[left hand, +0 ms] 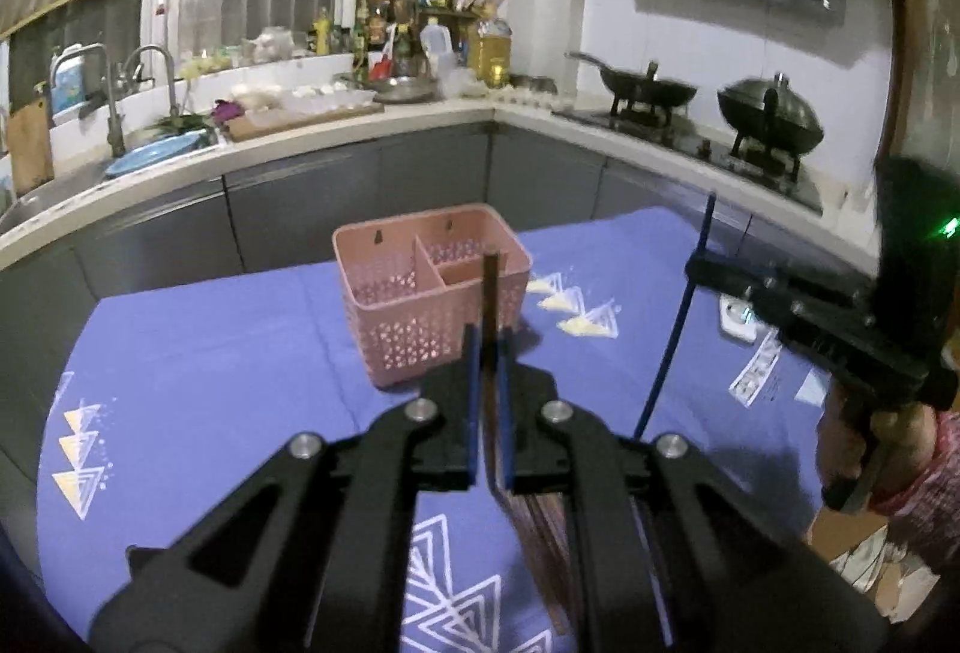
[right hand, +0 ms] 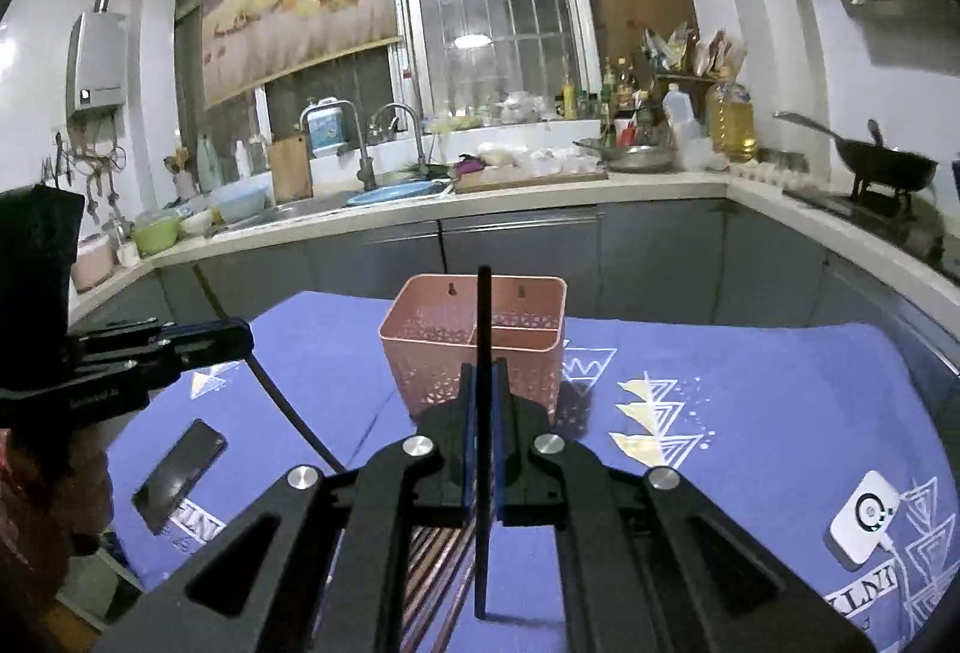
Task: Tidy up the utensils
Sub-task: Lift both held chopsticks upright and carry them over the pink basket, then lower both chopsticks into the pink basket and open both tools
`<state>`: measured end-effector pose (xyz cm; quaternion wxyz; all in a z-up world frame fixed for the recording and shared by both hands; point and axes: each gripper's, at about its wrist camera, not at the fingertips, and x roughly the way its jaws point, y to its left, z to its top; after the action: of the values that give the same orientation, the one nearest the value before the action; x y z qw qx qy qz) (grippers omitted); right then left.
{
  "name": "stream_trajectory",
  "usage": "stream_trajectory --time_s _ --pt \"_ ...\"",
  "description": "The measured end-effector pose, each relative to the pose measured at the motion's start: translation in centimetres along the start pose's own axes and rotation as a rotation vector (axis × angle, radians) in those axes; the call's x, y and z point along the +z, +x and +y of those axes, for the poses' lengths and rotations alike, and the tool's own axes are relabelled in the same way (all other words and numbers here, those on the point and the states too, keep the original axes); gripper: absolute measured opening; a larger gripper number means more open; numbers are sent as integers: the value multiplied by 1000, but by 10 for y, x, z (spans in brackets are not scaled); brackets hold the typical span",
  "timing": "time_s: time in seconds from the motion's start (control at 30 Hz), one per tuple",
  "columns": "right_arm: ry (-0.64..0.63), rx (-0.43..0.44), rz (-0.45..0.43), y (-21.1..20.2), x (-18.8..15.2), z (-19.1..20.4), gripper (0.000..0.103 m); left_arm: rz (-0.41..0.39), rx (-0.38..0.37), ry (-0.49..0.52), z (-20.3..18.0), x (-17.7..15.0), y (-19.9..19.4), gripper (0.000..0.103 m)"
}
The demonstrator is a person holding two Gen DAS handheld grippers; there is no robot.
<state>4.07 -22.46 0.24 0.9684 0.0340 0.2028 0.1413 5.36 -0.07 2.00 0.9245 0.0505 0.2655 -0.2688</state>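
A pink perforated utensil basket point(left hand: 429, 293) with divided compartments stands on the blue-clothed table, also in the right wrist view point(right hand: 477, 344). My left gripper point(left hand: 487, 347) is shut on a dark brown chopstick point(left hand: 490, 293) that points up in front of the basket. My right gripper point(right hand: 483, 383) is shut on a dark blue chopstick point(right hand: 483, 329), held upright before the basket; it shows in the left wrist view point(left hand: 684, 305). Several brown chopsticks point(left hand: 543, 551) lie on the cloth below my grippers, also in the right wrist view point(right hand: 438, 575).
A black phone point(right hand: 180, 473) lies on the cloth at left. A white square device point(right hand: 864, 527) lies at right. The blue tablecloth point(left hand: 210, 383) covers the table. Kitchen counters with a sink point(right hand: 360, 197) and stove with woks point(left hand: 768, 113) run behind.
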Motion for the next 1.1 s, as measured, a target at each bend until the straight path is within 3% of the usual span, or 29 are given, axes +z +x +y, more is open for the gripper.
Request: stream_trajectory --time_s 0.2,0.43,0.63,0.8,1.03,1.07,1.1 --pt "27 23 20 7 23 -2 5 -24 13 13 7 8 0 5" --pt "33 95 -88 25 113 17 5 -146 48 -8 25 86 -11 5" --pt "50 66 -145 74 164 20 5 -207 124 -22 42 144 10 5" --pt "69 34 -76 129 157 14 5 -124 139 -52 61 148 55 5" --pt "56 28 52 175 122 21 5 28 148 -79 72 117 117 5" --pt "59 24 76 179 117 22 5 59 152 -94 75 113 125 8" --pt "62 20 90 180 113 23 5 97 157 -112 78 108 133 18"
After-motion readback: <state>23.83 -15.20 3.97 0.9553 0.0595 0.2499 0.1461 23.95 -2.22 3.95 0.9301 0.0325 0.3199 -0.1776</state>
